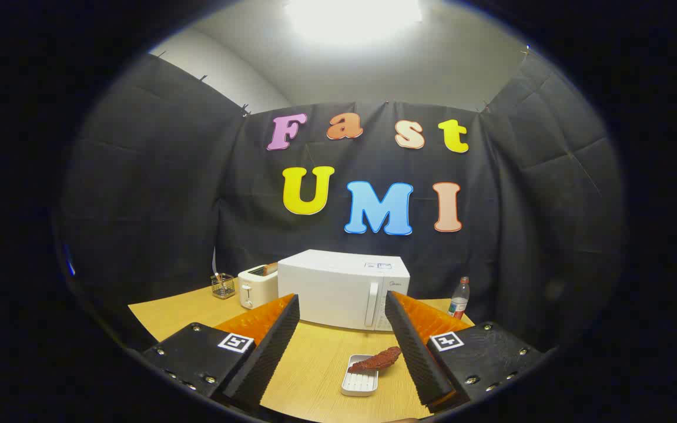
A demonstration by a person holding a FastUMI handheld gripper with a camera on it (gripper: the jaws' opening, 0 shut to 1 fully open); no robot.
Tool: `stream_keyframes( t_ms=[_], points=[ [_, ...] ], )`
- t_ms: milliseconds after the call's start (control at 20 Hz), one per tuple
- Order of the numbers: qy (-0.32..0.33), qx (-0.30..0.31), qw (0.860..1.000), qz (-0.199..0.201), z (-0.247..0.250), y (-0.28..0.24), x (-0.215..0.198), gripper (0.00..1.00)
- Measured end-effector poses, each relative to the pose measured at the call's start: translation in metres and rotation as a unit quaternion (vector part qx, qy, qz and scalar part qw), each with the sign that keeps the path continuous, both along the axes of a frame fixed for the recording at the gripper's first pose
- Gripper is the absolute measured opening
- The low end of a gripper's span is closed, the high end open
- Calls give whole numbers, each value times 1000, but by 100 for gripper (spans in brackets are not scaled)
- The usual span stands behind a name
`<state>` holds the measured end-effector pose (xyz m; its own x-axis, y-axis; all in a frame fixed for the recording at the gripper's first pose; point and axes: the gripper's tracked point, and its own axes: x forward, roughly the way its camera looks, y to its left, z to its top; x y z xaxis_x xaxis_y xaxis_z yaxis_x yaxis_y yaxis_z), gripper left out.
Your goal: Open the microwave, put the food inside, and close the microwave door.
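Observation:
A white microwave [343, 289] stands at the back of the wooden table [315, 364], door shut, its vertical handle [371, 304] on the right side of the door. A reddish-brown piece of food [376, 359] lies across a small white tray [360, 379] on the table in front of the microwave, between my fingers and close to the right one. My gripper [342, 305] hovers above the table, open wide, holding nothing.
A white toaster [256, 285] sits left of the microwave, with a small wire basket [223, 285] further left. A plastic bottle [459, 298] with a red label stands to the right of the microwave. Black cloth walls enclose the table.

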<state>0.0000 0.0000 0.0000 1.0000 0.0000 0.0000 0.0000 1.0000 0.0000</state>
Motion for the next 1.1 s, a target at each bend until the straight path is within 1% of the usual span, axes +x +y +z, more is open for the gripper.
stream_keyframes(
  t_ms=[600, 1100],
  points=[
    [2, -7, 1000, 4, -3, 5, 2, 94],
    [-5, -2, 1000, 0, 0, 1, 2, 94]
  ],
)
